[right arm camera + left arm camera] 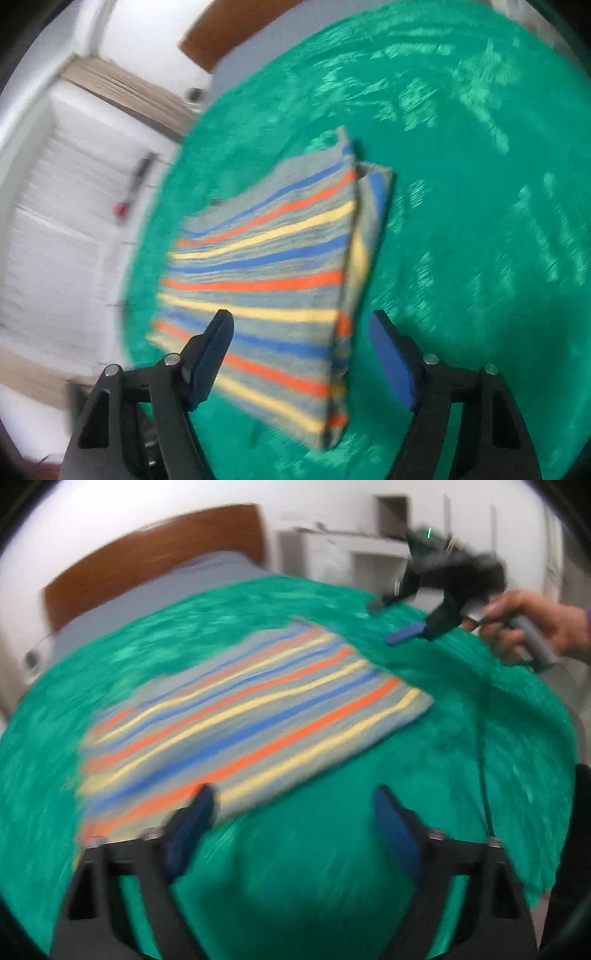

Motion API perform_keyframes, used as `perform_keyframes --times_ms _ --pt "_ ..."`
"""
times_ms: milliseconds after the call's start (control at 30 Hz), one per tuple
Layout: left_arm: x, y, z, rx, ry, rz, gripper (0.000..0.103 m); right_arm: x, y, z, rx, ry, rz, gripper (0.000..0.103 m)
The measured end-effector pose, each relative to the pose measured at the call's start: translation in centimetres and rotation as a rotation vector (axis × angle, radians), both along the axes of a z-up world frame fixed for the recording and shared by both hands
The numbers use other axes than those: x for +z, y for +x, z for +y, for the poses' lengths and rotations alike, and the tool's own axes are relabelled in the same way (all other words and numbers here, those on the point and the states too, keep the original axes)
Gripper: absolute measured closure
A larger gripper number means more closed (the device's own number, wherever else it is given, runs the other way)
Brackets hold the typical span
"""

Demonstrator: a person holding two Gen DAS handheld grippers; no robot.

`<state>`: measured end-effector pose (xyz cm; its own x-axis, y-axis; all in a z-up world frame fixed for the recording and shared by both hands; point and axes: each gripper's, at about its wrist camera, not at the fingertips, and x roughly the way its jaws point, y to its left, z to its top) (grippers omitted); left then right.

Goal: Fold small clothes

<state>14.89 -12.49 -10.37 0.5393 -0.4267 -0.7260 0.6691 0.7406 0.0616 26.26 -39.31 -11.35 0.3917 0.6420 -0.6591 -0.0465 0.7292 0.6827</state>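
A striped cloth (236, 716) in grey, orange, yellow and blue lies folded flat on the green blanket (314, 878). My left gripper (295, 805) hangs above the blanket near the cloth's near edge, jaws wide apart with nothing between them. In the left wrist view my right gripper (391, 622) is held by a hand (532, 624) at the far right, beyond the cloth's far corner, blurred. In the right wrist view the cloth (273, 280) shows a doubled edge on its right side, and my right gripper (301, 328) stands open above its near end, not touching it.
The blanket covers a bed with a grey sheet (155, 594) and a brown wooden headboard (147, 557). White furniture (332, 554) stands behind. A white tiled floor (62, 229) with a small red and black object (129, 192) lies left of the bed.
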Motion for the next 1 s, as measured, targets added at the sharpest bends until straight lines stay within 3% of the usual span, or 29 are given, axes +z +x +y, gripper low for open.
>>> perform_keyframes --times_ms 67,100,167,267,300,333,367,433,500,533,567,600,800,900,1000 --pt "-1.1 1.8 -4.2 -0.045 0.033 0.027 0.025 0.4 -1.4 -1.4 0.055 0.145 -0.040 0.027" --pt "-1.9 2.6 -6.8 -0.075 0.052 0.043 0.025 0.9 -2.1 -2.1 0.073 0.163 -0.062 0.027" --pt "-3.0 3.0 -9.9 -0.113 0.096 0.042 0.025 1.3 -2.7 -3.4 0.064 0.127 -0.082 0.027" --pt "-4.3 2.2 -14.0 -0.152 0.183 -0.055 0.026 -0.2 -1.3 -5.3 -0.018 0.137 -0.040 0.027" --pt "-4.4 2.0 -14.6 -0.146 0.189 -0.086 0.042 -0.9 -0.3 -5.5 -0.043 0.131 -0.030 0.027" --pt "-4.4 1.9 -14.8 -0.139 0.186 -0.093 0.078 -1.4 0.5 -5.5 -0.053 0.124 -0.026 0.027" --pt "-4.4 2.1 -14.7 -0.118 0.187 -0.097 0.090 -2.2 2.0 -5.4 -0.056 0.123 -0.013 0.027" --pt "-3.9 2.5 -14.0 -0.082 0.132 -0.078 0.093 -3.3 4.4 -4.7 -0.063 0.119 0.005 0.030" --pt "-3.0 3.1 -12.5 -0.060 0.045 -0.042 0.093 -5.0 6.8 -3.6 -0.091 0.092 0.046 0.037" --pt "-2.4 3.2 -12.0 -0.052 0.009 -0.035 0.094 -5.3 7.3 -3.4 -0.103 0.089 0.060 0.048" --pt "-1.6 3.0 -10.8 -0.036 -0.035 -0.033 0.094 -5.8 8.0 -2.8 -0.121 0.091 0.068 0.073" --pt "-1.0 3.0 -10.1 -0.024 -0.061 -0.032 0.094 -5.6 8.3 -2.4 -0.128 0.082 0.065 0.088" --pt "3.1 3.4 0.3 0.169 -0.312 0.038 0.094 1.1 8.4 3.3 -0.059 0.101 -0.081 0.091" --pt "3.5 3.7 6.4 0.289 -0.393 0.083 0.094 4.3 9.6 9.2 0.022 0.096 -0.121 0.092" --pt "2.7 4.3 11.9 0.413 -0.427 0.125 0.094 5.4 11.3 16.6 0.115 0.053 -0.139 0.092"
